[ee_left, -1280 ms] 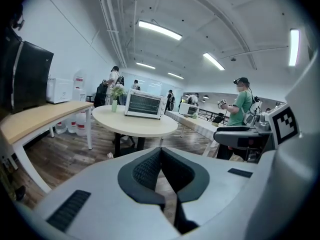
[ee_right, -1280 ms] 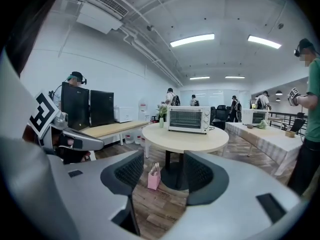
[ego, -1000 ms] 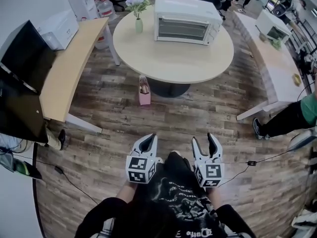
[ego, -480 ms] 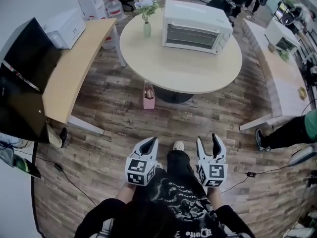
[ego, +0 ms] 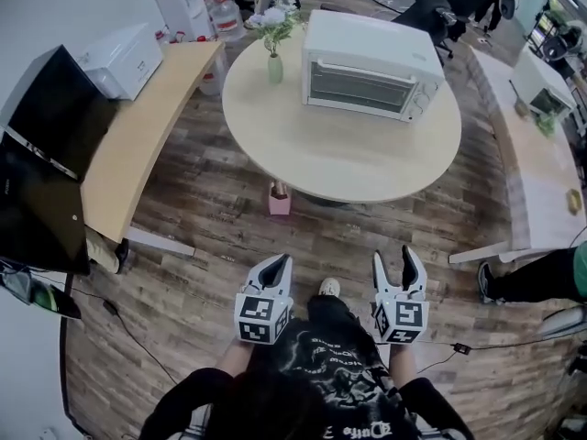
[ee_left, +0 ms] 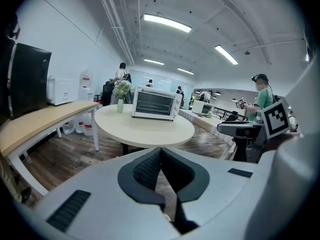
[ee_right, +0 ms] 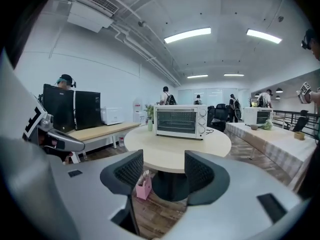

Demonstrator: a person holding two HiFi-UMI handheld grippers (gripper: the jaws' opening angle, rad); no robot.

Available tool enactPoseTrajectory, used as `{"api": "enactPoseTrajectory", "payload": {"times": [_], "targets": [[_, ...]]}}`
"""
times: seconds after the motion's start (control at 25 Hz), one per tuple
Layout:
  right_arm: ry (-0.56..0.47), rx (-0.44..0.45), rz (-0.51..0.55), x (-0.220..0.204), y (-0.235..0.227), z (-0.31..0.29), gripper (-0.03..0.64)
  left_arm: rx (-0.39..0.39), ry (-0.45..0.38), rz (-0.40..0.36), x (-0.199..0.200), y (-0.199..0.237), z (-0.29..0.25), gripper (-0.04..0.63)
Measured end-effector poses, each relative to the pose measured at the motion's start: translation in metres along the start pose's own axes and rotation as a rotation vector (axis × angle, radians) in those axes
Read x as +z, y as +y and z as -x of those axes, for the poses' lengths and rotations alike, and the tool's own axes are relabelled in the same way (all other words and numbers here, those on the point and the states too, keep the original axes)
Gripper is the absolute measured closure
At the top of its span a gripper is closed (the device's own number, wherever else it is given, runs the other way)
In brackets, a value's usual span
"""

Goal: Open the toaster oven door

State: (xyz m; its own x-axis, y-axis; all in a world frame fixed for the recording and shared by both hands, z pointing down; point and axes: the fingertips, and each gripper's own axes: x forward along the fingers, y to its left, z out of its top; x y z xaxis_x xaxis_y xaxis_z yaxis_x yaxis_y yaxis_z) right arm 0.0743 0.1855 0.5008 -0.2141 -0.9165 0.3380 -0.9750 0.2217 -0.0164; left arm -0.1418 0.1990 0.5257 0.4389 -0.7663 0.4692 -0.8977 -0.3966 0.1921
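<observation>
Toaster oven door (ego: 360,87) shut, nearer than before — left gripper (ego: 281,260) closed, right gripper (ego: 394,256) agape

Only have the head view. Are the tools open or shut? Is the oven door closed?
Observer: The left gripper view shows the left tool shut, jaws together with nothing between them.
Operator: Right one?
Observer: The right gripper view shows the right tool open, with a clear gap and nothing in it.
Operator: Door?
Observer: Seen face-on in the right gripper view, the toaster oven door is shut flush with the front.
</observation>
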Motion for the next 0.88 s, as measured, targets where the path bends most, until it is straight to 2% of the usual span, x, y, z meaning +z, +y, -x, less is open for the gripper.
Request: {"api": "enactPoseTrajectory", "payload": {"times": [0.32, 0.56, 0.88], "targets": [[-0.007, 0.083, 0.000, 0.024, -0.067, -0.063, 0.370, 0.039, -0.015, 0.026, 0.046, -0.035, -0.082, 0.578], [-0.003, 0.099, 0.008, 0.032, -0.109, -0.090, 0.370, 0.055, -0.020, 0.038, 0.060, -0.055, -0.124, 0.578], [0.013, 0.091, -0.012, 0.032, -0.125, -0.104, 0.370, 0.043, -0.005, 0.045, 0.065, -0.060, -0.149, 0.578]]}}
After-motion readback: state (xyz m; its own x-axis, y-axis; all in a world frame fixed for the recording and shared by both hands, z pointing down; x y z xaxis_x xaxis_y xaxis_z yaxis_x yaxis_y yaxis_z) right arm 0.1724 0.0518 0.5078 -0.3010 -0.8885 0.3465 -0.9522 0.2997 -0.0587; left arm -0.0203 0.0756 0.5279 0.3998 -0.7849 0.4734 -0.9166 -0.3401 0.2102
